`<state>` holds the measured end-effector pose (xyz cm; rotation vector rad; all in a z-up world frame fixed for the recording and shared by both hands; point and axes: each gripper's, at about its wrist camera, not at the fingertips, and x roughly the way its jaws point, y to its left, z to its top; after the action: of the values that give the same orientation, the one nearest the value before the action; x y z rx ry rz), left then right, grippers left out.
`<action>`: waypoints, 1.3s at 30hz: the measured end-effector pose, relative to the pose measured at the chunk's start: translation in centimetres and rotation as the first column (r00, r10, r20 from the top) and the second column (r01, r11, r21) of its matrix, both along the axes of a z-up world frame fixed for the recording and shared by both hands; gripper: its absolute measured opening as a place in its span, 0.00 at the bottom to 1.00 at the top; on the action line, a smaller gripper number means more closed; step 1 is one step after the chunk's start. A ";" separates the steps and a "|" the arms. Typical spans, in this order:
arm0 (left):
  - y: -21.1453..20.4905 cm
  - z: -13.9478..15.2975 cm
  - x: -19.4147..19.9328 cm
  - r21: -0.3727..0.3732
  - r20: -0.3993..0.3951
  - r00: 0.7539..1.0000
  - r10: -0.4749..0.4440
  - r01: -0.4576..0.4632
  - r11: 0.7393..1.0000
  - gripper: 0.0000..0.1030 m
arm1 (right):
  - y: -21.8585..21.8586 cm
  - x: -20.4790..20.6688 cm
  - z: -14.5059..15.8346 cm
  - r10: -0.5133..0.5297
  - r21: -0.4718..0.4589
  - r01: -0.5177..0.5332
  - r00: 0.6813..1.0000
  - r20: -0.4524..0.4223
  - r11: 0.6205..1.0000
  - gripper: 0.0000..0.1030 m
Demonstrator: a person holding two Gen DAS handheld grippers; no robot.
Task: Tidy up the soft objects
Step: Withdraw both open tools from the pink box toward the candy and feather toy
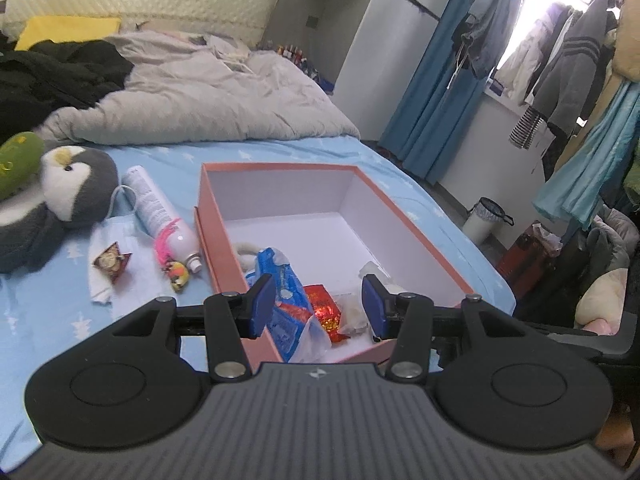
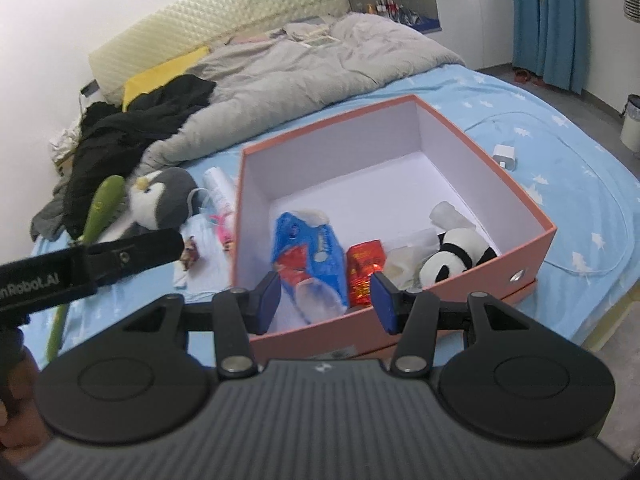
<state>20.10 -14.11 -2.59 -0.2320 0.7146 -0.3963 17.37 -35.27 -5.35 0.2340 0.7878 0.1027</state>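
Soft daylight; window point(image 1: 556, 12) blown out; fisheye edges, slight blur.

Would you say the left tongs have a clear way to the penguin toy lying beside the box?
Probably yes. The left tongs hang open and empty above the box, and the penguin toy lies uncovered on the bed sheet to the left, with only a bottle alongside it.

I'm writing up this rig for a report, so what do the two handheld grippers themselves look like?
Both look alike. The left gripper and right gripper each have a grey ribbed body with a small white logo, two round black discs at the sides, black linkage arms with silver pivot pins, and fingers faced with dark blue pads. The right wrist view also shows a black strap printed with white lettering.
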 end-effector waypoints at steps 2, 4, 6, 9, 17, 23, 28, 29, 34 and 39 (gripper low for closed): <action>0.6 0.4 -1.3 0.001 0.012 1.000 0.007 -0.007 1.000 0.52 | 0.5 -1.0 0.4 0.005 -0.002 -0.005 1.000 0.011 1.000 0.51; 1.2 0.7 -2.6 0.001 0.021 1.000 0.017 -0.017 1.000 0.52 | 0.9 -2.2 0.7 0.012 0.000 -0.012 1.000 0.024 1.000 0.51; 1.9 0.8 -3.9 0.004 0.026 0.999 0.024 -0.024 1.000 0.52 | 1.3 -3.1 0.8 0.014 0.001 -0.014 0.999 0.029 1.000 0.51; 2.9 0.7 -5.5 0.007 0.027 0.999 0.033 -0.034 0.999 0.52 | 1.9 -4.3 0.7 0.026 -0.001 -0.026 0.999 0.031 1.000 0.51; 5.1 0.8 -8.3 0.022 0.028 0.998 0.061 -0.061 0.998 0.52 | 4.3 -6.8 1.3 0.057 -0.004 -0.056 0.997 0.050 0.998 0.51; 6.5 1.2 -9.7 0.026 0.039 0.996 0.082 -0.083 0.996 0.54 | 5.8 -8.0 1.7 0.083 0.001 -0.083 0.994 0.065 0.997 0.51; 7.4 1.2 -11.0 0.029 0.045 0.994 0.104 -0.105 0.994 0.55 | 7.0 -9.1 1.9 0.110 0.001 -0.110 0.991 0.076 0.994 0.51; 7.6 1.1 -11.4 0.029 0.045 0.993 0.109 -0.110 0.993 0.55 | 7.3 -9.4 1.8 0.117 0.000 -0.118 0.990 0.077 0.993 0.51; 8.8 0.5 -12.8 0.032 0.045 0.990 0.137 -0.139 0.990 0.55 | 8.5 -10.5 1.5 0.153 0.004 -0.153 0.985 0.082 0.988 0.51; 10.0 -0.2 -14.6 0.042 0.061 0.983 0.171 -0.174 0.984 0.55 | 9.7 -11.8 0.7 0.189 0.000 -0.190 0.977 0.094 0.982 0.51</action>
<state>5.50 -4.10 -2.81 -0.2355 0.6413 -0.2197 5.60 -25.54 -4.64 0.1613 0.7149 0.2956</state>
